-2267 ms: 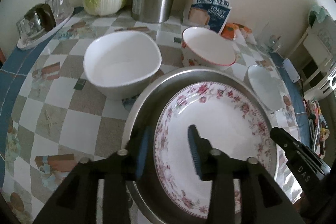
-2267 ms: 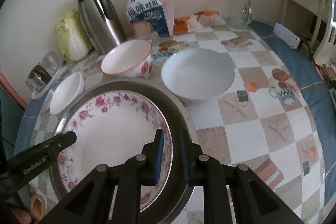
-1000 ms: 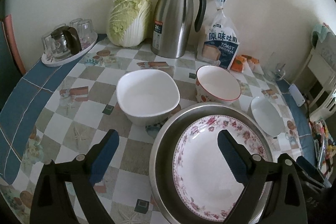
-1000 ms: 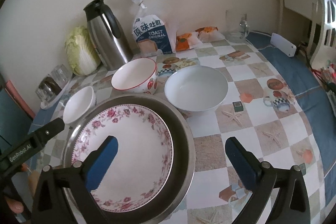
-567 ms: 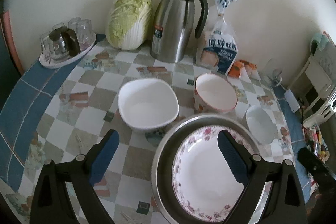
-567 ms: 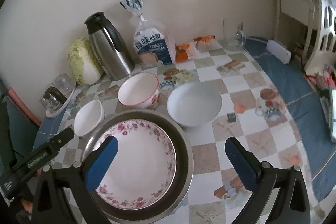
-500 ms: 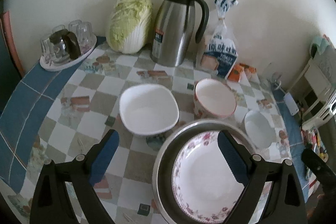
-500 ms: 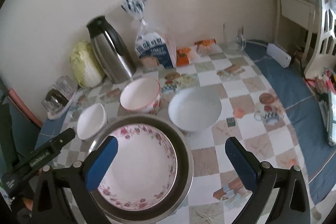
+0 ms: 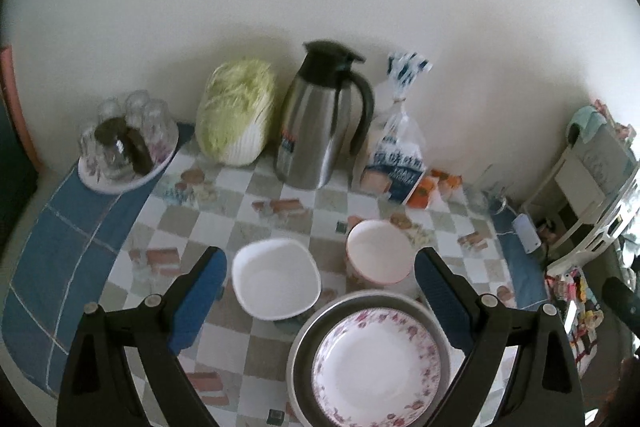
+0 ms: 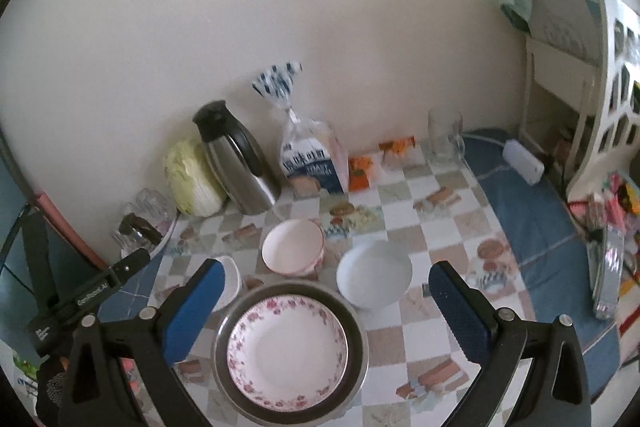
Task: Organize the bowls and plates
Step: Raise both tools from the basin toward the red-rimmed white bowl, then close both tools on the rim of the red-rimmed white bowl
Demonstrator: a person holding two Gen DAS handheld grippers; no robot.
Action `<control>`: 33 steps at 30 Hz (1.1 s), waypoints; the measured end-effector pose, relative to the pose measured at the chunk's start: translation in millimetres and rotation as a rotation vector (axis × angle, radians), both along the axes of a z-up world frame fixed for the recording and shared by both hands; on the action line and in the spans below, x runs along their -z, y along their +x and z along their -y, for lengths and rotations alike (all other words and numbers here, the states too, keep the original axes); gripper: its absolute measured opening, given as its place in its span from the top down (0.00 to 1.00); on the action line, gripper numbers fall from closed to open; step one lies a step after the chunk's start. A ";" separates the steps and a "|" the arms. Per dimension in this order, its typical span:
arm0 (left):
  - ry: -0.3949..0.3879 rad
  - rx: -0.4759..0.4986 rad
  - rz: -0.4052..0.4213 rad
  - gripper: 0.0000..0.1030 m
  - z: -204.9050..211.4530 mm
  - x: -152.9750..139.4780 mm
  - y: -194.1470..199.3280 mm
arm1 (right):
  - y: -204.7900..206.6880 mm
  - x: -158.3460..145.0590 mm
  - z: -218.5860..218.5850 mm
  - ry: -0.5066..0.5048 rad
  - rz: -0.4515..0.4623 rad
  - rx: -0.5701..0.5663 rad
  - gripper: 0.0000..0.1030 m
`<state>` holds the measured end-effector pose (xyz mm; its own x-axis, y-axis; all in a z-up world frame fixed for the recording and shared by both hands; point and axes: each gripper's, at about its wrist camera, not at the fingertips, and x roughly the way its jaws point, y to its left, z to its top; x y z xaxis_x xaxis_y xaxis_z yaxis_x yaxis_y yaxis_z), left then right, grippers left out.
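Above the checked tablecloth both of my tools hang well clear of the crockery, each holding nothing. My left gripper has its blue pads spread wide, and my right gripper is just as fully released.

Below them the flower-rimmed white plate lies inside the round stainless steel basin. Three bowls are not yet gathered: the plain white squarish bowl, the red-rimmed patterned bowl and the small white bowl. All three stand just beside the basin, on its far side and flanks, apart from one another (the small one is half hidden behind my right gripper's pad).

My guess is that stacking comes next, and that is where I see trouble. A glazed bowl pinched at its rim by two narrow pads may swivel or slip, and a drop onto the plate could chip both. Setting the squarish bowl into the round basin off-centre might leave it rocking on the plate's raised edge. Reaching back also carries risk: the steel flask, the bagged toast loaf and the tray of upturned glasses line the wall, and a careless sweep past the bowls could knock one over.
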<state>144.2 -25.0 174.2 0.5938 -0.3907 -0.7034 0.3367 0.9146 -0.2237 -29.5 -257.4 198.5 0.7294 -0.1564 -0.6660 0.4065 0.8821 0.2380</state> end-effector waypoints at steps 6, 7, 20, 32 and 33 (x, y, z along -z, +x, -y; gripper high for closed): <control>-0.002 0.019 -0.012 0.08 11.1 -23.5 18.6 | 25.3 -24.1 8.1 0.000 -0.016 -0.012 0.00; -0.001 0.021 -0.024 0.08 12.8 -23.5 22.1 | 30.7 -24.6 9.5 0.005 -0.022 -0.017 0.00; 0.021 0.008 -0.211 0.08 46.0 25.8 75.8 | 108.6 30.9 25.9 0.077 -0.174 -0.018 0.00; 0.107 0.041 -0.274 0.08 92.8 95.1 110.5 | 167.8 116.0 36.3 0.103 -0.319 -0.037 0.14; 0.112 0.046 -0.284 0.08 96.2 101.8 111.9 | 172.6 124.3 35.8 0.102 -0.332 -0.042 0.15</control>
